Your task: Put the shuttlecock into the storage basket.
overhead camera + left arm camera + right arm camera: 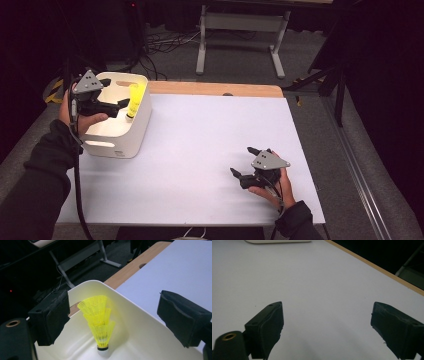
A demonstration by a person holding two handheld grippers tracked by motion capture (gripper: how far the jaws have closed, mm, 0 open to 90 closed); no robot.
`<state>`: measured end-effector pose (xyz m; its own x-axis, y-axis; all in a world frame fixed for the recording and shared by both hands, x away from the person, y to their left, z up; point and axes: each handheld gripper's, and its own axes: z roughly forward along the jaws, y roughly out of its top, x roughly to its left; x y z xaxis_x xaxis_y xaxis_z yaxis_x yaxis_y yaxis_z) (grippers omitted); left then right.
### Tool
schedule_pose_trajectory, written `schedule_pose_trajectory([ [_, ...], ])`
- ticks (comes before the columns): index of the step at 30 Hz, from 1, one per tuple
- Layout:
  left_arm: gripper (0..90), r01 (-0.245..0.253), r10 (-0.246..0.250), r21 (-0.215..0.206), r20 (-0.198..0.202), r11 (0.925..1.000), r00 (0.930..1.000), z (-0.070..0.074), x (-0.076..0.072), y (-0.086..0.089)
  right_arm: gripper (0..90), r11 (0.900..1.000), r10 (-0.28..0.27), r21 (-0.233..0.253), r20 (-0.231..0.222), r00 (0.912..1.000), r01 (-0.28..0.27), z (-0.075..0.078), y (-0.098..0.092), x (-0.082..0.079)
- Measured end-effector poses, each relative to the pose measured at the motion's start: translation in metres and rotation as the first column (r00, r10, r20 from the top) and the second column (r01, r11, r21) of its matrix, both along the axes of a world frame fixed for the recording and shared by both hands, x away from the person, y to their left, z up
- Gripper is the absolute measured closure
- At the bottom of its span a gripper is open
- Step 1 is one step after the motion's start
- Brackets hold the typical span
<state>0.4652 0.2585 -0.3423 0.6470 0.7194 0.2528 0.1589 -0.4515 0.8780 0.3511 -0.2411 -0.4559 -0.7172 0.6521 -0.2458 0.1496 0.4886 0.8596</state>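
A stack of yellow shuttlecocks [99, 322] stands upright in the white bin [142, 117] at the bench's [200, 150] far left corner, cork down on the bin floor, skirts nested one inside another and opening upward. It sits close to the bin's far wall, near the right-hand corner as the high view shows it.

The left hand-held gripper [111, 96] hangs over the bin with its jaws spread wide and nothing between them; in the left gripper view the stack stands in the gap, below and beyond the pads, touching neither. The right hand-held gripper [246, 162] rests low over the bare bench near the near right corner, jaws likewise wide apart and empty.

The shuttlecocks look like thin plastic mesh: very light, springy, easily crushed or bent by a hard squeeze. The nested pieces may also slide apart if lifted by the top skirt alone. The firmer place to take hold is probably low down, at the cork [102, 350] or the narrow neck just above it, with a gentle close. The bin wall close behind leaves little room for a jaw on that side.
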Motion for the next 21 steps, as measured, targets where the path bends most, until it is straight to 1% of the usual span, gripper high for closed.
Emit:
schedule_pose_trajectory([
  [5,9.9,0.020,-0.020,-0.011,0.015,0.9997,0.9997,-0.001,-0.007,-0.002,12.5,1.000,-0.001,0.003,0.005,1.0000,0.001,0.001,0.000,0.000],
  [7,8.6,0.022,-0.022,-0.009,0.020,0.9997,0.9996,-0.001,-0.008,-0.002,12.4,1.000,-0.001,0.002,0.009,1.0000,0.001,0.001,0.001,-0.001],
  [8,7.9,0.034,-0.034,-0.006,0.029,0.9994,0.9990,-0.001,-0.011,-0.001,12.4,1.000,-0.001,0.001,0.010,1.0000,0.001,0.001,0.001,-0.001],
  [11,7.6,0.034,-0.034,-0.007,0.031,0.9994,0.9989,0.000,-0.014,-0.001,12.2,1.000,-0.003,0.004,0.012,0.9999,0.003,0.002,0.001,-0.001],
  [12,7.4,0.036,-0.036,-0.012,0.043,0.9993,0.9984,0.001,-0.017,0.001,12.2,1.000,-0.003,0.005,0.013,0.9999,0.003,0.002,0.001,-0.001],
  [13,7.2,0.036,-0.036,-0.012,0.043,0.9993,0.9984,0.001,-0.017,0.001,12.2,1.000,-0.003,0.005,0.013,0.9999,0.003,0.002,0.001,-0.001],
  [14,7.2,0.038,-0.036,-0.025,0.047,0.9990,0.9982,0.000,-0.019,0.001,12.2,1.000,-0.002,0.004,0.013,0.9999,0.001,0.002,0.001,-0.002],
  [15,7.1,0.038,-0.036,-0.027,0.056,0.9989,0.9978,0.000,-0.021,0.002,12.2,1.000,-0.003,0.001,0.012,0.9999,0.003,0.002,0.001,-0.001],
  [18,7.0,0.041,-0.039,-0.028,0.066,0.9987,0.9971,0.000,-0.026,0.003,12.2,1.000,-0.002,-0.004,0.014,0.9999,0.002,0.002,0.002,-0.002],
  [21,6.9,0.050,-0.047,-0.039,0.070,0.9980,0.9964,-0.001,-0.031,0.003,12.2,1.000,-0.001,-0.004,0.018,0.9998,0.001,0.003,0.003,-0.003],
])
